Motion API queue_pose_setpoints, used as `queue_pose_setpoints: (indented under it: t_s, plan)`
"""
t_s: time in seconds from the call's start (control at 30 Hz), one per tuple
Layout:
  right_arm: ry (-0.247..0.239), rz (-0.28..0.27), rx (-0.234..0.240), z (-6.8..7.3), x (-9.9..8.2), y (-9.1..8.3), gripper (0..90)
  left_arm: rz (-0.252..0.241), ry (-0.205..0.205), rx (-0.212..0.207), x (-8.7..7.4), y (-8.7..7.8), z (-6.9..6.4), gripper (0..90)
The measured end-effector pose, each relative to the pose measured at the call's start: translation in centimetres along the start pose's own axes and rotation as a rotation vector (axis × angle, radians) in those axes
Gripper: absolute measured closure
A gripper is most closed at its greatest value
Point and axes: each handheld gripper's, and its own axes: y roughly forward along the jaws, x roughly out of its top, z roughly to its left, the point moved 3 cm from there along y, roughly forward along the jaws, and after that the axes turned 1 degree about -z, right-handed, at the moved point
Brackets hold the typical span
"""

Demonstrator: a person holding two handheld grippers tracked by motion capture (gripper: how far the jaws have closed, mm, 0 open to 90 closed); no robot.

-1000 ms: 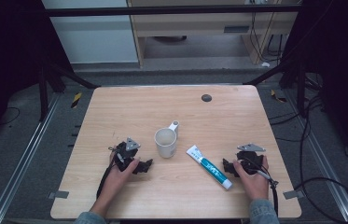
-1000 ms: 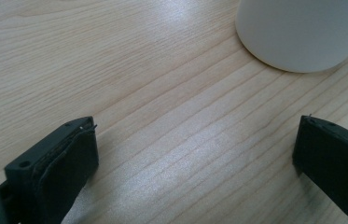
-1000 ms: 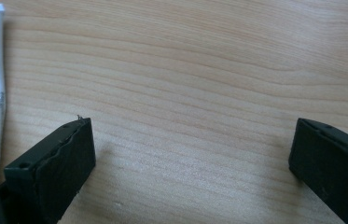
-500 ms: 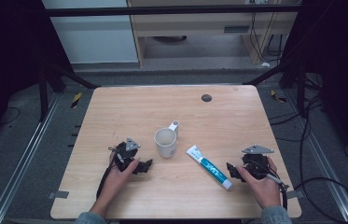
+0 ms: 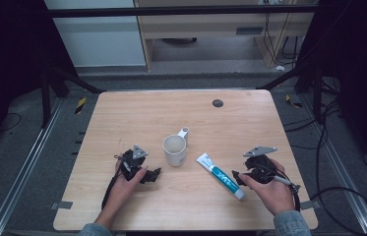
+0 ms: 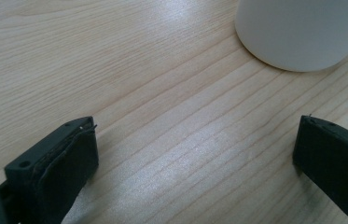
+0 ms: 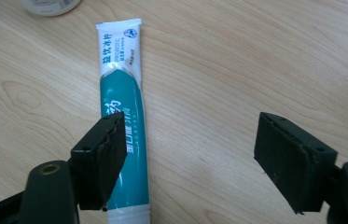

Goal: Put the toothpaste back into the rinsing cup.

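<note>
While right gripper (image 7: 188, 161) fingers narrow, apart, toothpaste tube (image 7: 122, 112) lies under left finger (image 7: 101, 158), ungripped.

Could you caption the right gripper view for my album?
Open hand-held gripper poised over a teal toothpaste tube lying on the wooden table.

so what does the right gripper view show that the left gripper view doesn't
Right gripper view: the teal and white toothpaste tube lying flat, partly behind one jaw of the open right gripper, not between the jaws. Left gripper view: the open left gripper and the white ceramic mug's base. Both: the light wooden table.
</note>
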Motion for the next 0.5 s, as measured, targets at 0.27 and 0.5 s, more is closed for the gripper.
queue_pose_setpoints:
  t_s: [0.27, 0.5]
  plan:
    - [-0.026, 0.038, 0.018, 0.6, 1.4, 0.6, 26.3, 0.000, 0.001, 0.000, 0.0, 0.0, 0.0, 0.0]
    - [-0.038, 0.077, 0.018, 0.9, 2.2, 1.4, 20.4, 0.000, 0.001, 0.000, 0.0, 0.0, 0.0, 0.0]
